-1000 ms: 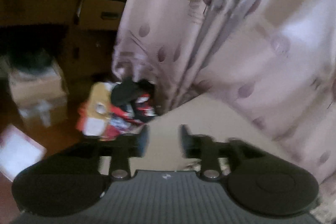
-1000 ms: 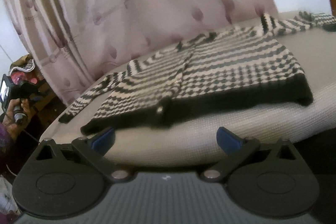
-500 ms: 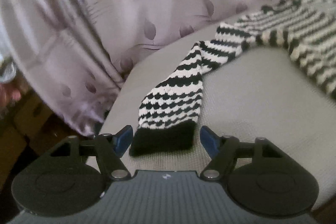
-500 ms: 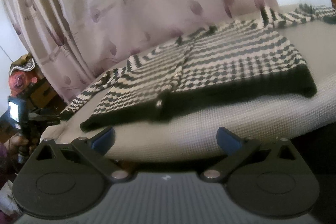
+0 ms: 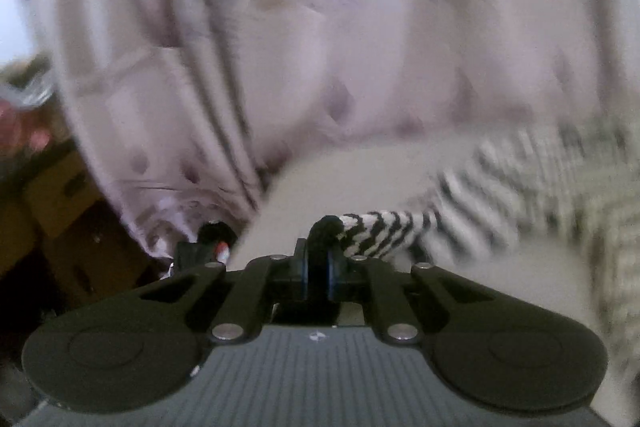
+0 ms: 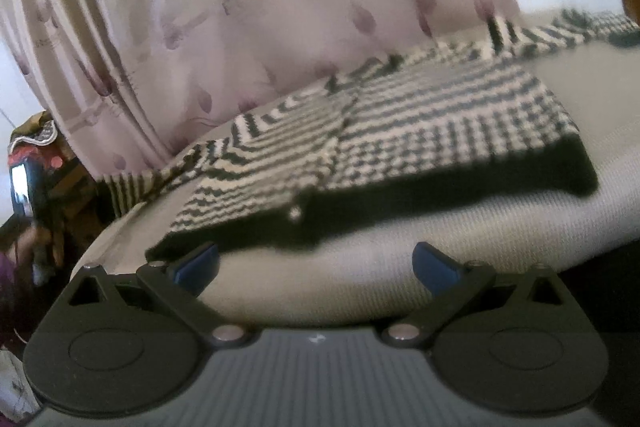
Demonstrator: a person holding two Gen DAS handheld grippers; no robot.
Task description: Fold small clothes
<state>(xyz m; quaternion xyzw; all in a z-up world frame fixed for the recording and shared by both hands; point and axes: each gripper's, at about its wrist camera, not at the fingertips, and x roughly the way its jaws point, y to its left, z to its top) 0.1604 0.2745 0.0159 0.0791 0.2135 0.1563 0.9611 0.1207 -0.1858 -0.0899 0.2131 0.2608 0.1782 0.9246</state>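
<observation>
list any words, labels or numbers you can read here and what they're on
None can be read.
curtain: faint printed lettering near the top left fold, too blurred to read.
gripper body: a small white mark, a logo, not text.
striped cardigan: no label showing.

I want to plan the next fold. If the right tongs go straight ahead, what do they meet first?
Probably the black hem of the striped cardigan, after a bare strip of the beige cushion. The right tongs are open and empty. Depth is hard to judge.
</observation>
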